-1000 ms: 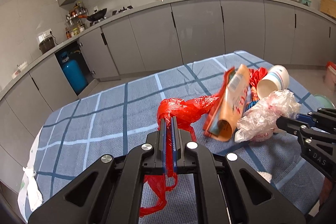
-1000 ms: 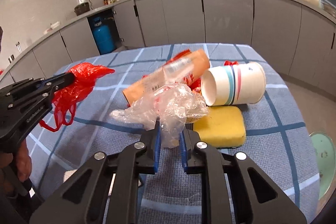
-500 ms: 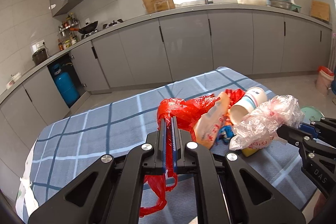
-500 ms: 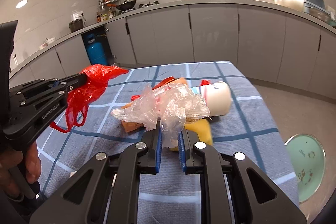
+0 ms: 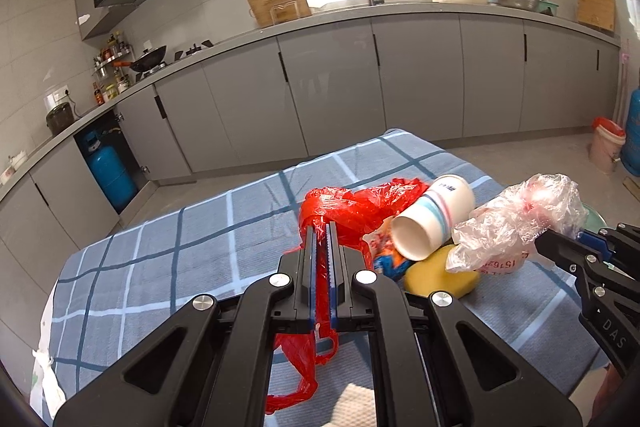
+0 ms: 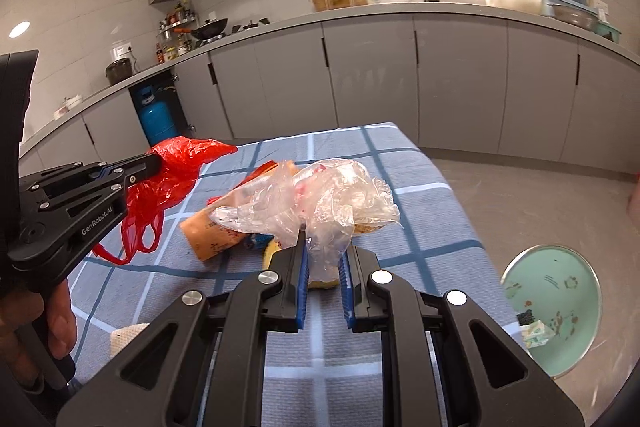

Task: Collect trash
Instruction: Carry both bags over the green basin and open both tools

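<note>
Low in frame, the left tongs (image 5: pixel 320 239) pinched a red bag (image 5: pixel 352 207) and the right tongs (image 6: pixel 323 251) clamped clear plastic (image 6: pixel 320 199), both above the bench (image 5: pixel 200 227). Behind lay a cup (image 5: pixel 432 219) and sponge (image 5: pixel 440 275).

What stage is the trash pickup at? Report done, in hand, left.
Done: some scraps already lie in the green bin on the floor. In hand: the left gripper is shut on the red bag; the right gripper pinches the clear bag, both lifted off the table. Left: the cup, sponge and wrapper are on the table.
</note>
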Demonstrator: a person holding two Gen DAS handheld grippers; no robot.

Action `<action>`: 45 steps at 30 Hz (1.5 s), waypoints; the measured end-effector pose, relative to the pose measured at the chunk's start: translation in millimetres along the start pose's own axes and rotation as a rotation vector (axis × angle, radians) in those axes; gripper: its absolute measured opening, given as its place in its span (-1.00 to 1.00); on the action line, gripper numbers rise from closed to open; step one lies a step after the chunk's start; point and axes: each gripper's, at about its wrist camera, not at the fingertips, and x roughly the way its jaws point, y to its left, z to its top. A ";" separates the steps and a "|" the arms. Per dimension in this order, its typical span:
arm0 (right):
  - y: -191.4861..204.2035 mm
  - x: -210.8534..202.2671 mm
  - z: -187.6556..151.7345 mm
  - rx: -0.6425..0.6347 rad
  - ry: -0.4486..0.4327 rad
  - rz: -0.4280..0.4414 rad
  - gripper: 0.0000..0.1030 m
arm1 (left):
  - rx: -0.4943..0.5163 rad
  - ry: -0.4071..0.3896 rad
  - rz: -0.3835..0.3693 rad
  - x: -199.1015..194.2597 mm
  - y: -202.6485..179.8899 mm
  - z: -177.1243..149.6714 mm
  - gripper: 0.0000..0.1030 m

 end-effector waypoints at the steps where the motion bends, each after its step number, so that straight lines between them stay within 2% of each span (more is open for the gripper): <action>1: -3.4 -1.2 0.0 0.006 -0.003 -0.004 -0.71 | 0.005 0.000 -0.004 0.1 -3.5 1.6 -0.89; 20: -77.1 -15.7 -3.7 0.115 -0.034 -0.121 -0.71 | 0.087 -0.023 -0.106 6.5 -75.8 25.5 -0.89; 34: -157.4 -27.5 -19.5 0.212 -0.031 -0.242 -0.71 | 0.155 -0.006 -0.238 20.9 -159.4 36.0 -0.89; 38: -185.8 -30.1 -26.7 0.239 -0.022 -0.295 -0.71 | 0.174 -0.015 -0.286 24.9 -186.8 38.2 -0.89; 45: -228.3 -27.9 -42.0 0.275 0.010 -0.370 -0.71 | 0.209 0.015 -0.357 44.6 -234.4 34.3 -0.89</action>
